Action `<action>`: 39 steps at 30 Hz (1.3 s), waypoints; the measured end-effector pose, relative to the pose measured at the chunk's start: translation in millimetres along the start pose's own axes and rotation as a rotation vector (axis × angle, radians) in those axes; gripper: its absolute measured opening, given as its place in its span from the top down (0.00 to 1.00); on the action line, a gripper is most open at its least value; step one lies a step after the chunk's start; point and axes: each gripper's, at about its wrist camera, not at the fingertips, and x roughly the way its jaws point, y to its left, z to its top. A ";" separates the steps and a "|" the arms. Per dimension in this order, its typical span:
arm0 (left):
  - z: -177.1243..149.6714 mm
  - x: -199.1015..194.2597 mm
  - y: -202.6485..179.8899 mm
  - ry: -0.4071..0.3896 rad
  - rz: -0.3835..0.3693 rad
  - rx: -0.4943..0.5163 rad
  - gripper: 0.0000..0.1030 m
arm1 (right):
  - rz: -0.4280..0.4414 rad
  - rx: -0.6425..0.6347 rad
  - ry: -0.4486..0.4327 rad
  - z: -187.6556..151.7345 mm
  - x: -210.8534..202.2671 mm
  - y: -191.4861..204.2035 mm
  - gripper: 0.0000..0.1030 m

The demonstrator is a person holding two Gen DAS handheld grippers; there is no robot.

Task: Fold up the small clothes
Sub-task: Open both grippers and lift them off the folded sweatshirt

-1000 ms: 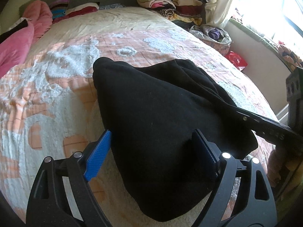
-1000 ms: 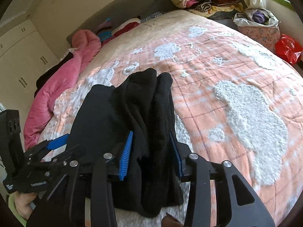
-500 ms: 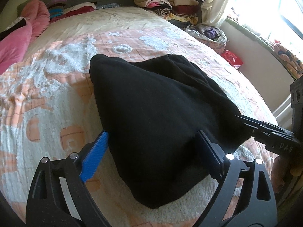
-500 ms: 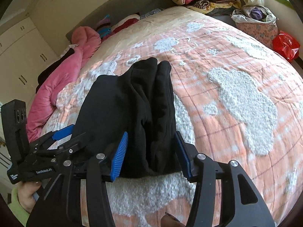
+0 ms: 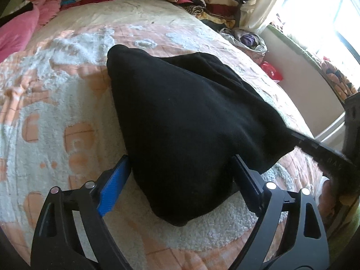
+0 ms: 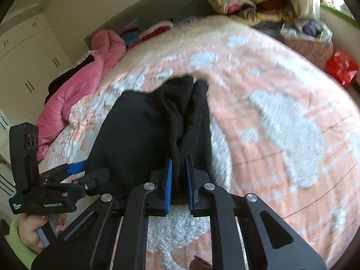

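Since a second ago, the right hand-held gripper (image 6: 179, 181) has gone from standing spread around the near edge of the black garment (image 5: 191, 121) to pinching it, blue pads pressed onto a bunched ridge of the cloth. That garment, a small dark fleece piece already doubled over, lies in the middle of the bed (image 5: 67, 117) on its peach and white quilt, its near end toward the person. The left hand-held gripper (image 5: 180, 180) has crept a little nearer the garment; its jaws stand spread wide, straddling the near corner, pads beside the cloth but not squeezing it. I judge the step in hand to be taking both near corners for a fold toward the far side. To do it well, the left should probably shut on all layers at once, level with the right's grip, so the edge lifts evenly. Farther out, a pink quilted coat (image 6: 90, 81) lies at the left, and stacked clothes (image 5: 202, 2) sit at the far right corner.
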 end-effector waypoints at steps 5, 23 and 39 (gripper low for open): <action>1.0 -2.7 0.4 -0.004 -0.008 -0.004 0.21 | -0.033 0.031 0.029 -2.9 7.6 -9.9 0.84; 4.7 -17.7 2.3 -0.035 -0.007 -0.021 0.12 | -0.137 0.070 -0.094 -6.8 -35.8 -6.5 0.05; 5.4 -42.4 2.9 -0.081 0.021 -0.032 0.09 | -0.155 0.023 -0.125 -10.0 -54.5 14.5 0.05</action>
